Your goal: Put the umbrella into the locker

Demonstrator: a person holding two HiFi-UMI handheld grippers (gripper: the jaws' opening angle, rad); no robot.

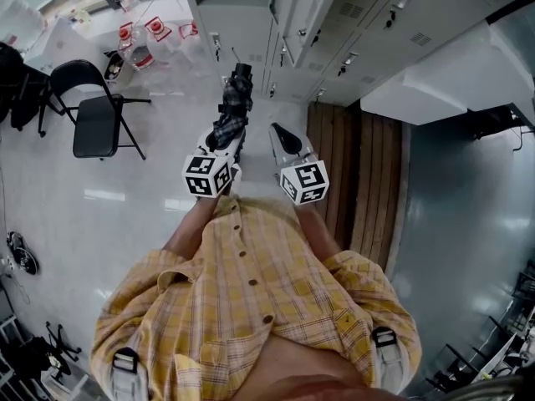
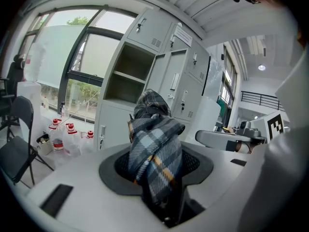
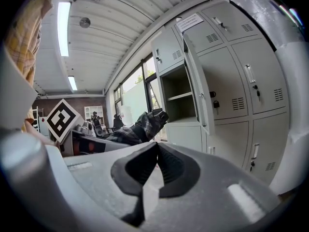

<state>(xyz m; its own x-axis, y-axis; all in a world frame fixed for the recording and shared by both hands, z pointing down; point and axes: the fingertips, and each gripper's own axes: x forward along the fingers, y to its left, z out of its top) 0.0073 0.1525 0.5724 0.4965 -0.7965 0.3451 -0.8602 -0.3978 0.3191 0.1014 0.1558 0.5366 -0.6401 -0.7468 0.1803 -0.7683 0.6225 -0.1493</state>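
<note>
1. One bank of grey lockers (image 1: pixel 351 23) stands ahead of me. An upper compartment (image 2: pixel 126 76) is open, with a shelf inside it.
2. A black folding chair (image 1: pixel 96 117) stands on the floor off to my left, well apart from the lockers.
3. The folded plaid umbrella (image 2: pixel 155 146) is outside the locker, held in the air in front of it, its tip toward the open compartment.
4. My left tongs (image 2: pixel 157 167) are clamped on the umbrella.
5. My right tongs (image 3: pixel 156 153) are closed pad to pad, holding nothing, just beside the left tongs.
</note>
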